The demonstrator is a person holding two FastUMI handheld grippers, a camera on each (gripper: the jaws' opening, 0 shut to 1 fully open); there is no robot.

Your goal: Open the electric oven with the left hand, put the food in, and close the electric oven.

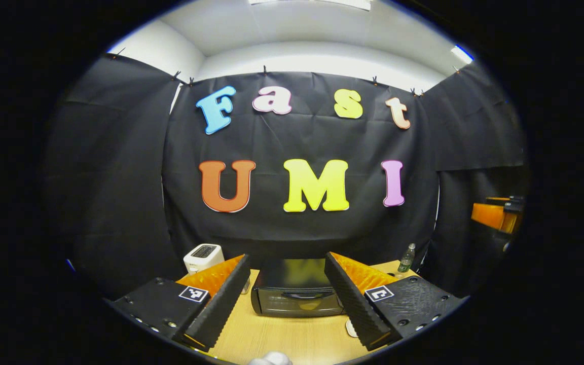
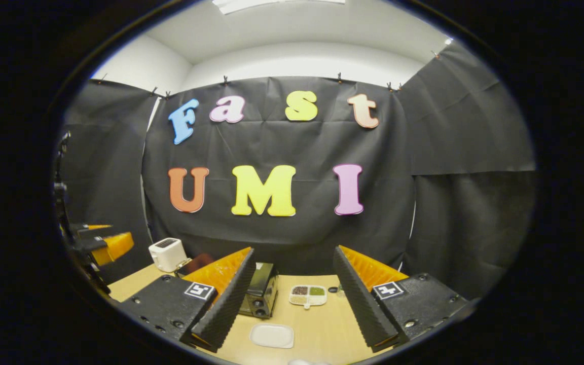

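- The electric oven (image 1: 296, 294) sits at the far middle of the wooden table (image 1: 282, 339), framed between the left gripper's fingers, its glass door closed.
- A dark bar handle (image 1: 302, 295) runs across the top of the door; that is the place to take hold, pinching it and pulling out and down.
- The oven looks a heavy, rigid metal box, so it should stay put, though a hard tug could slide it on the smooth tabletop; the glass calls for gentle closing.
- The left gripper (image 1: 287, 299) is spread wide and holds nothing, well short of the door.
- The right gripper (image 2: 294, 304) is likewise spread and empty; in its view the oven (image 2: 260, 296) lies to the left.
- Near it a white plate (image 2: 271, 335) lies on the table, and farther off a divided tray (image 2: 308, 296) holds what may be the food, too small to be sure.
- A white toaster (image 1: 203, 257) stands at the far left, a small bottle (image 1: 406, 258) at the far right.
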